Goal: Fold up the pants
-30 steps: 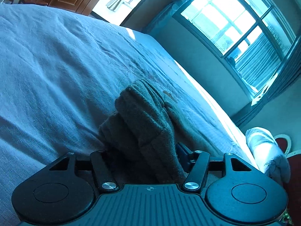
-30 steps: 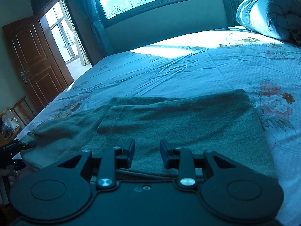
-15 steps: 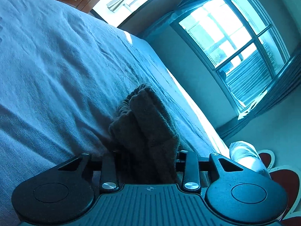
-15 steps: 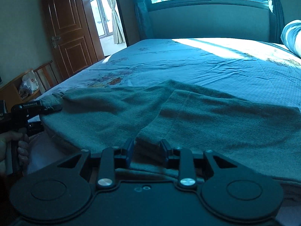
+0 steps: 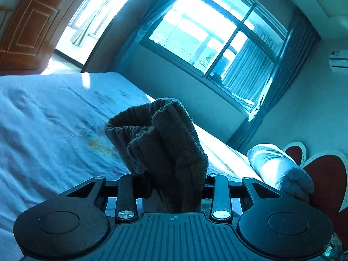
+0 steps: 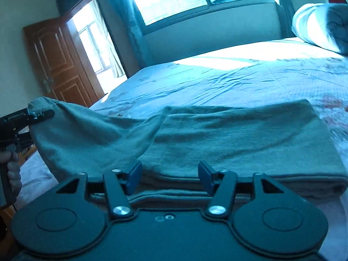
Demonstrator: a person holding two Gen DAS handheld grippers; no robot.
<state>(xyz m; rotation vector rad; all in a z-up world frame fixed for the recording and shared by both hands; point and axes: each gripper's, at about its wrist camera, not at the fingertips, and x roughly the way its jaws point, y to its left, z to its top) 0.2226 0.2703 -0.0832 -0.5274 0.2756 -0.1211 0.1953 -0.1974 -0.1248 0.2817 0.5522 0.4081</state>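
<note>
The grey-green pants [image 6: 239,139] lie part-folded across the near side of the bed. One end of the pants [image 5: 165,143] is bunched between the fingers of my left gripper [image 5: 176,187], which is shut on it and holds it above the sheet. In the right wrist view that left gripper [image 6: 41,114] shows at the far left, with the cloth sloping down from it to the folded stack. My right gripper [image 6: 169,176] sits at the stack's near edge. Its jaws are opening, the blue pads [image 6: 134,176] stand clear of the cloth, and the folded edge lies between them.
The bed [image 6: 217,80] has a pale floral sheet. A rolled quilt [image 6: 319,26] lies at its head by a red heart-shaped headboard [image 5: 326,178]. A window [image 5: 217,34] is behind the bed and a wooden door [image 6: 63,65] to the left. A person's hand [image 6: 10,165] grips the left tool.
The left jaws closed on the pants' end and lifted it off the bed. The right jaws, narrow before, have spread apart at the stack's near edge.
</note>
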